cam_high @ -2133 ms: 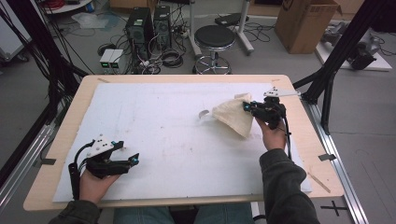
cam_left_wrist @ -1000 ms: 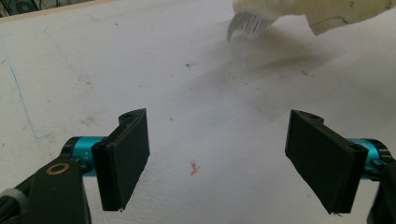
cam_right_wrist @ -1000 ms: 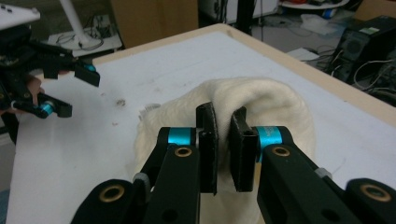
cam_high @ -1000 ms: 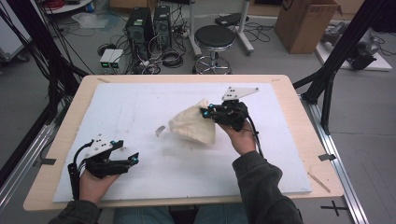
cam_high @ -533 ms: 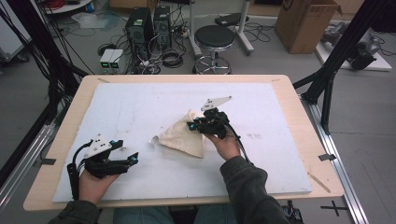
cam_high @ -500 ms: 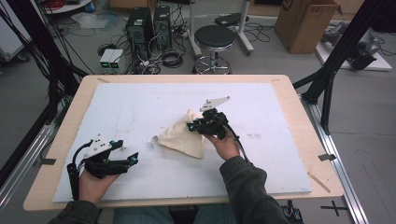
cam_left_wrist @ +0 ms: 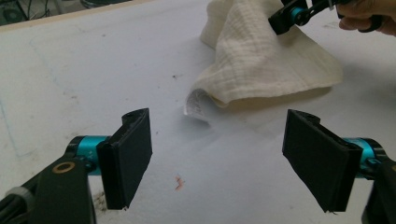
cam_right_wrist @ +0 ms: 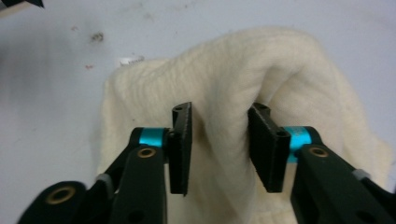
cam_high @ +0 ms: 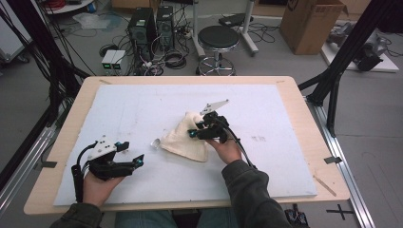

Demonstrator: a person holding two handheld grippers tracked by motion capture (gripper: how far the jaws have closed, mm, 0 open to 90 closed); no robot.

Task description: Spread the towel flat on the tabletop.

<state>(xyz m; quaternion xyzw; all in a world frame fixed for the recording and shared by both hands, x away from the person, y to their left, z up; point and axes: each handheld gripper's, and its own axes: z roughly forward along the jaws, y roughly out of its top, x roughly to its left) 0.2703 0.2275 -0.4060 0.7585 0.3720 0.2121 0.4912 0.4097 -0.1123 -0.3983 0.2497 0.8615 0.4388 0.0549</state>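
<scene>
Right gripper [cam_high: 194, 133] is clamped on a raised fold of the cream cloth [cam_high: 183, 140]; in the right gripper view [cam_right_wrist: 219, 147] the jaws pinch a bunched ridge of fabric [cam_right_wrist: 224, 93] between them, with the rest of the cloth draped down around both sides. Cloth sits near the middle of the white mat [cam_high: 142, 104], crumpled, peaked where it is gripped and spreading flat toward the person's side. A small clear, shiny scrap [cam_high: 155, 142] lies at the cloth's left edge, touching or tucked just under it; can't tell which from the left gripper view [cam_left_wrist: 198, 100]. Left gripper [cam_high: 139, 162] rests low on the mat at the near-left, jaws wide apart with nothing between them [cam_left_wrist: 219, 163], aimed toward the cloth [cam_left_wrist: 261, 65] but well apart from it. That same view shows the right gripper's teal-collared tip [cam_left_wrist: 292, 16] on top of the cloth. Mat shows faint marks and a small reddish spot [cam_left_wrist: 178, 182] just ahead of the left jaws. Mat lies on a wooden table [cam_high: 304, 114]; a stool [cam_high: 217, 38] and a cardboard box [cam_high: 309, 21] stand on the floor beyond it.
</scene>
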